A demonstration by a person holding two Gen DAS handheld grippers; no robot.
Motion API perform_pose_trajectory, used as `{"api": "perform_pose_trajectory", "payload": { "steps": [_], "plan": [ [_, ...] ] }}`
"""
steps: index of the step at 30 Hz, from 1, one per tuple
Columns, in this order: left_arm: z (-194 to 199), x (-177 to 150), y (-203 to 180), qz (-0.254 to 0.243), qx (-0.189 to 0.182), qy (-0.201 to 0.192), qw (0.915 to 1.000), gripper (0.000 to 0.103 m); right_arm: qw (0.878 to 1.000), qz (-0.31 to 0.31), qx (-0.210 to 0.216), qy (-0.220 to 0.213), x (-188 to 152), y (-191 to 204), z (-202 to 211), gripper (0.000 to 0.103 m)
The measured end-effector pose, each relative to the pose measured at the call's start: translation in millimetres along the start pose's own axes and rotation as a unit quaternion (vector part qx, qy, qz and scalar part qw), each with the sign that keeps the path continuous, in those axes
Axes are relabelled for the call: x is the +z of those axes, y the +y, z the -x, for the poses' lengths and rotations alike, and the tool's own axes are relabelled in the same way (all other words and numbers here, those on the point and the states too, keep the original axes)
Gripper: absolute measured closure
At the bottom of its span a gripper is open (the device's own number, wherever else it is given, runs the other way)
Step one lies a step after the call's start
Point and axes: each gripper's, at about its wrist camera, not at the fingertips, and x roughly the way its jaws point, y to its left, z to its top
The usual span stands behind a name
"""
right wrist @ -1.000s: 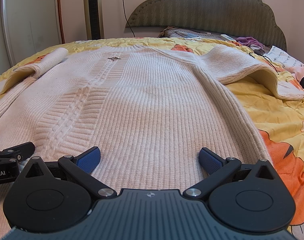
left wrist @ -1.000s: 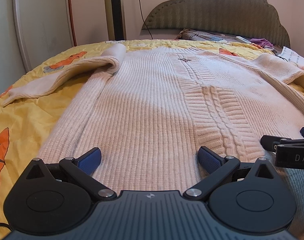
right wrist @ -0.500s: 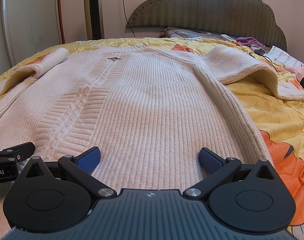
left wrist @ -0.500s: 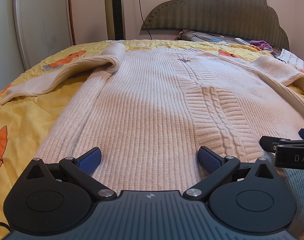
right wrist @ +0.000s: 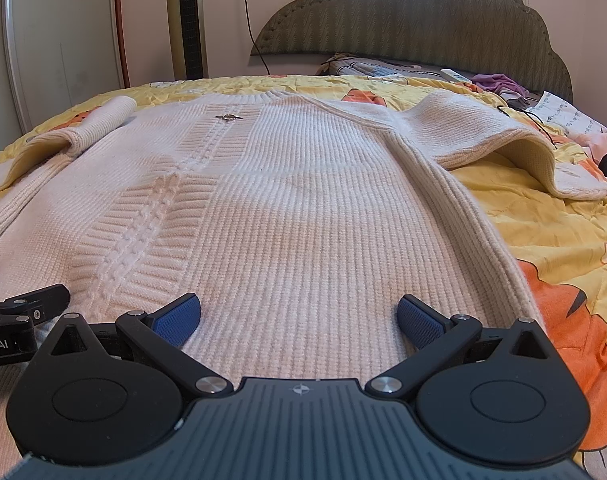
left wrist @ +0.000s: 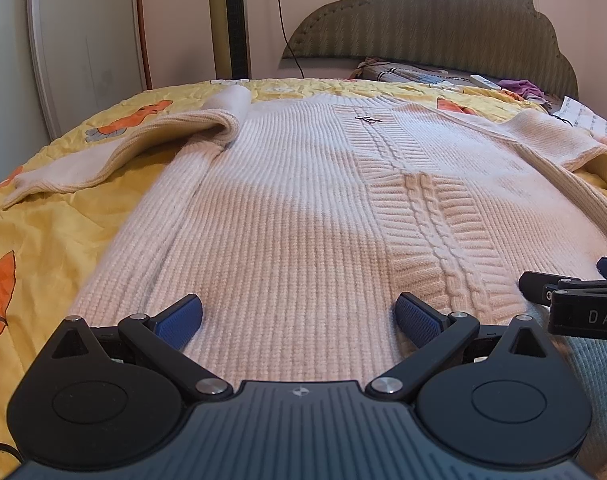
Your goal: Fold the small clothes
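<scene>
A cream cable-knit sweater (left wrist: 303,208) lies flat, front up, on the bed, neck at the far end; it also shows in the right wrist view (right wrist: 295,208). Its left sleeve (left wrist: 115,156) and right sleeve (right wrist: 487,136) are spread out sideways. My left gripper (left wrist: 299,314) is open, low over the hem's left half, holding nothing. My right gripper (right wrist: 299,314) is open over the hem's right half, empty. Each gripper's fingers show at the edge of the other's view, the right fingers (left wrist: 543,284) and the left fingers (right wrist: 39,296).
A yellow bedspread (left wrist: 59,224) with orange prints covers the bed. A green padded headboard (right wrist: 423,20) stands at the far end, with pillows and loose clothes (right wrist: 495,80) below it. A tower fan (left wrist: 228,20) and a white wardrobe (left wrist: 83,40) stand at the far left.
Both grippers stay open over the hem. The left view has shifted slightly; the sweater has not moved.
</scene>
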Motion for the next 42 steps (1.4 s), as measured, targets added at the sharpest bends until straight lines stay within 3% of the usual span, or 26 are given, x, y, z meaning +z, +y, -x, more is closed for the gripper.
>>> {"api": "perform_pose_trajectory", "payload": {
  "steps": [19,25,31,35,42],
  "plan": [
    [4.1,8.2,-5.7,-0.020,0.010,0.023,0.9995,0.000,1.000,0.000,0.000,0.000,-0.5,0.0,0.1,0.000],
    [11.2,18.3,-10.8,-0.037,0.003,0.004,0.9993,0.000,1.000,0.003,-0.004,0.007,-0.2,-0.2,1.3,0.000],
    [3.5,43.2,-21.4,-0.055,-0.012,-0.011,0.9983,0.000,0.999,-0.001,0.010,0.037,19.5,0.3,-7.1,0.000],
    [-15.8,61.9,-28.2,-0.053,-0.026,-0.003,0.9983,0.000,0.999,0.004,0.033,0.032,37.7,-9.6,-13.9,0.000],
    [-51.4,90.0,-45.2,-0.044,-0.049,0.018,0.9977,0.000,0.999,-0.011,0.033,0.005,79.4,-39.2,-37.5,0.000]
  ]
}}
